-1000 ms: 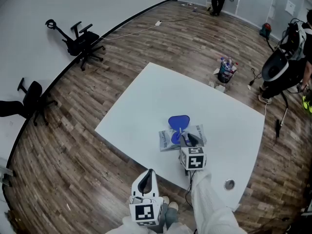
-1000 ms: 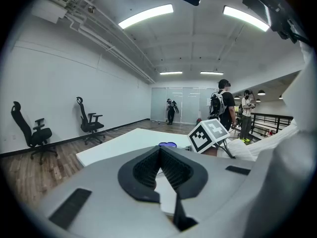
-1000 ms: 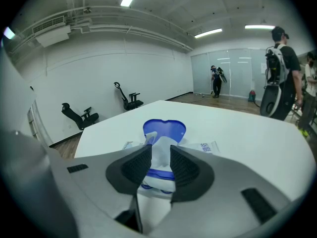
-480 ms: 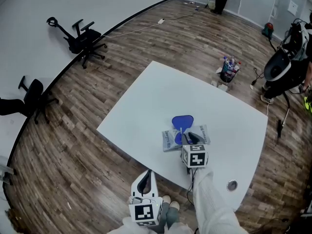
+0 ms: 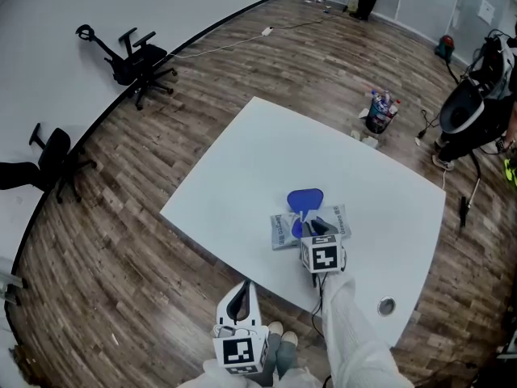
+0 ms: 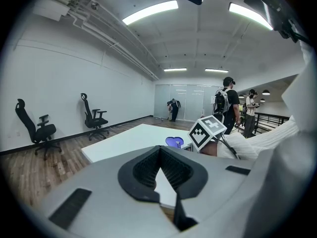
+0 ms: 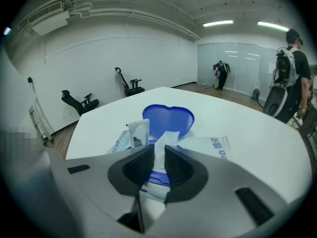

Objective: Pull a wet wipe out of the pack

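Over the last second your right gripper [image 5: 317, 228] has eased a little farther in over the pack [image 5: 283, 231], while the left gripper [image 5: 242, 296] hangs where it was, low by your body. The pack lies flat on the worktop [image 5: 266, 160] near its edge closest to you, with its long axis running left to right across your view and its blue lid [image 5: 305, 199] folded open on the far side. In the right gripper view the fingers [image 7: 181, 165] are closed almost together on the wet wipe [image 7: 166, 139], which stands up out of the opening directly between them, with the peeled seal flap [image 7: 137, 132] just to its left. So the wipe lies straight ahead of that gripper, and the pack sits under and beyond the fingertips. The pull probably needs to go up and back toward you, in line with the standing wipe. Your left gripper's fingers [image 6: 174, 168] are pressed together on nothing, and it sits off the worktop, well apart from the pack. Nothing is holding the pack down, so it may lift along with the wipe.
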`<control>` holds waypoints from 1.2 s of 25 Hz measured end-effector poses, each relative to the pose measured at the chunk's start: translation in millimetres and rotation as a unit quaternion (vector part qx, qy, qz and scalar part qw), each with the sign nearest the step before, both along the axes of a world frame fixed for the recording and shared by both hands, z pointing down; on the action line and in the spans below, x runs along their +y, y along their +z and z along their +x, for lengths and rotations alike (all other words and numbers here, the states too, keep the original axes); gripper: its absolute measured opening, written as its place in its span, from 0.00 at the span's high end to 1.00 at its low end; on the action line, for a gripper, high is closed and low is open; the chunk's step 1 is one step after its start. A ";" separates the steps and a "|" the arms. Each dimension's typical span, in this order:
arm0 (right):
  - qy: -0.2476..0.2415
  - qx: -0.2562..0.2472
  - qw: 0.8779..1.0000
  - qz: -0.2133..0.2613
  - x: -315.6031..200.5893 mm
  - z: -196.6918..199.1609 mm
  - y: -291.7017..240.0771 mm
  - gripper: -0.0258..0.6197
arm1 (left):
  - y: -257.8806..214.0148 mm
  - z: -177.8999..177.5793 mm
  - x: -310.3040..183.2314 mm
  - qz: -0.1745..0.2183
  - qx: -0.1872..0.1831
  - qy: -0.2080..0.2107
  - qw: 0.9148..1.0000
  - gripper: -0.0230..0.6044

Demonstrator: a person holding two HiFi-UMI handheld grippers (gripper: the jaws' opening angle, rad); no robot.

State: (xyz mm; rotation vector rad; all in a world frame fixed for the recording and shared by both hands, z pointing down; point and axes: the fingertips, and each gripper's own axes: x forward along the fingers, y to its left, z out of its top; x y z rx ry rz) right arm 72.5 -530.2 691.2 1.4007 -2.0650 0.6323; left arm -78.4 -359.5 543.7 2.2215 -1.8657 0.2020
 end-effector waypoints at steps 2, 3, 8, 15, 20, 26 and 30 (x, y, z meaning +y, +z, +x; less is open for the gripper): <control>0.002 0.004 1.000 -0.010 0.1 0.6 5.8 0.86 | 2.1 -1.8 1.2 -0.003 0.001 -0.002 1.000 0.96; 0.003 0.008 1.000 -0.012 0.4 1.0 7.9 0.86 | 3.5 -2.7 2.0 -0.005 0.001 -0.003 1.000 0.96; 0.006 0.030 1.000 0.005 -0.4 2.7 12.1 0.90 | 8.6 -8.2 3.4 -0.010 0.002 -0.010 1.000 0.96; 0.006 0.041 0.999 0.006 2.5 1.0 10.1 0.94 | 9.8 -9.1 3.4 -0.016 0.006 -0.011 1.000 0.96; 0.019 0.030 0.999 0.028 1.7 5.2 -0.7 0.94 | 5.9 -6.4 -2.1 -0.006 0.001 -0.003 1.000 0.96; 0.033 0.015 0.997 0.062 6.6 8.9 -25.2 0.95 | 0.9 -1.0 -3.8 0.000 0.006 0.000 1.000 0.96; 0.040 0.001 0.996 0.074 10.7 13.6 -38.6 0.95 | -1.2 6.5 -3.0 0.002 0.009 0.007 1.000 0.96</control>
